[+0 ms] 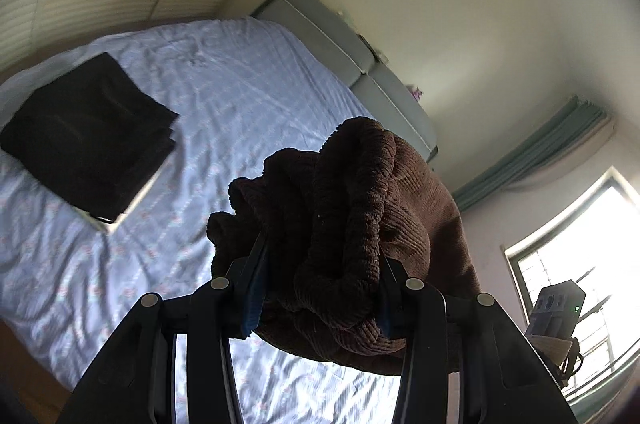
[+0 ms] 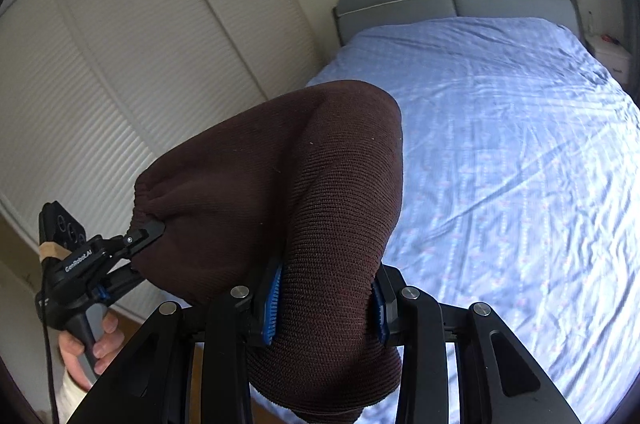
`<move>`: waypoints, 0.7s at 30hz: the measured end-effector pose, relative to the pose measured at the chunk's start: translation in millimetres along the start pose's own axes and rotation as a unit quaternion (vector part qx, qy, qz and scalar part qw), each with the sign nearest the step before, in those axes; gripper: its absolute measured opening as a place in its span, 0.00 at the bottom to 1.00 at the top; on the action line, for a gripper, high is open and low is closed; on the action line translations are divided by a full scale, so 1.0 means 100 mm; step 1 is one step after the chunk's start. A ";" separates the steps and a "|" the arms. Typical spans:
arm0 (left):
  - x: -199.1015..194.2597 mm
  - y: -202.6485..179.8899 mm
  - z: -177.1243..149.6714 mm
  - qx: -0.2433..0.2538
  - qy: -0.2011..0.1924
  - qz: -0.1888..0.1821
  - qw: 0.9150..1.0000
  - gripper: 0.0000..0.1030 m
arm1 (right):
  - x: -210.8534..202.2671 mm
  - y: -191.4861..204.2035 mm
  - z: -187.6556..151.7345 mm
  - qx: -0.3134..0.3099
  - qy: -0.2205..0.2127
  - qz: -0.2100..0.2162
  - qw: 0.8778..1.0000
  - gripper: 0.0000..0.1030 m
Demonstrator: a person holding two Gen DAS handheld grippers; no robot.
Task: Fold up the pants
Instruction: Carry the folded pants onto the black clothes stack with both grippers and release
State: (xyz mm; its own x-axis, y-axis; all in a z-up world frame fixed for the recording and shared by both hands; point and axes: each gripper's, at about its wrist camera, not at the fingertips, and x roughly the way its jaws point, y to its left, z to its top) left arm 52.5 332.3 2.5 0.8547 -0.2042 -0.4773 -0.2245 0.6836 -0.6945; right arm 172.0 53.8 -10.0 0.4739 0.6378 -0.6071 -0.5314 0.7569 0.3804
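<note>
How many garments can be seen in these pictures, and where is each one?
2. The brown pants hang in the air, clamped by both the left tongs and right tongs. A dark folded garment lies on the bed. Others may be hidden.

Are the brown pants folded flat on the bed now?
No. The brown pants hang bunched between the left gripper and right gripper, above the bed.

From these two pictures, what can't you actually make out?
- Left wrist view: the left gripper fingertips are buried in the bunched brown pants.
- Right wrist view: the pants cover the right gripper and the near part of the bed.
- Both views: the pants' lower part is cut off by the bottom edge.
- Left wrist view: the dark folded cloth is too dim to identify.
</note>
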 end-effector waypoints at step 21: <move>-0.66 2.27 1.88 -0.005 0.047 0.018 0.999 0.41 | 1.97 2.07 0.25 0.047 0.030 0.007 0.998 0.35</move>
State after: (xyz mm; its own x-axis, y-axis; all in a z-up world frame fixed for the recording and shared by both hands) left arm 33.4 632.8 -22.0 0.7983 -0.2443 -0.5505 -0.2603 0.6844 -0.6811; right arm 172.8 340.2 -33.5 0.4228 0.6410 -0.6407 -0.4681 0.7598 0.4512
